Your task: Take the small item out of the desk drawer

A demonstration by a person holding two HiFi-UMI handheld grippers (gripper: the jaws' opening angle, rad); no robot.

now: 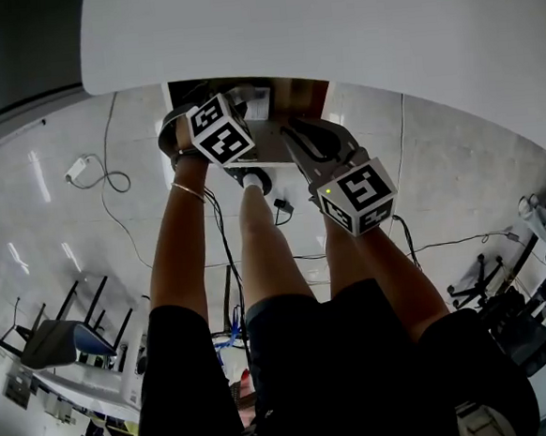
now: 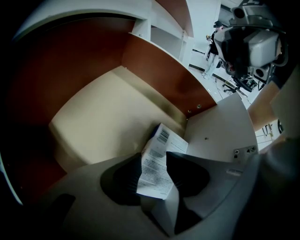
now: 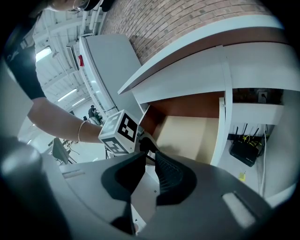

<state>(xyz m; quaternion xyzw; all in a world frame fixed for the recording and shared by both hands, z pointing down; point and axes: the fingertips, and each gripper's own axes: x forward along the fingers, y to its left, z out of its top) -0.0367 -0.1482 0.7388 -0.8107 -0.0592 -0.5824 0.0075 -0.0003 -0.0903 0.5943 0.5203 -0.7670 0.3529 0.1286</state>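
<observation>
The desk drawer (image 2: 103, 122) stands pulled out, with a pale floor and brown side walls. A small white box (image 2: 154, 176) with a barcode and fine print lies in the drawer's near corner, against the white drawer front (image 2: 218, 133). My left gripper (image 2: 153, 155) points steeply down into the drawer, jaws open, with the box between the pads. In the head view its marker cube (image 1: 219, 127) hides the jaws. My right gripper (image 3: 150, 157) is shut on the top edge of the drawer front (image 3: 140, 201), and its fingers (image 1: 307, 146) reach that edge under the desk top.
The white desk top (image 1: 333, 19) overhangs the drawer. A black router (image 3: 243, 150) with antennas sits in the space to the drawer's right. Cables (image 1: 100, 174) trail on the floor, and a chair base (image 1: 481, 285) stands at the right. The person's leg and shoe (image 1: 251, 181) are below the drawer.
</observation>
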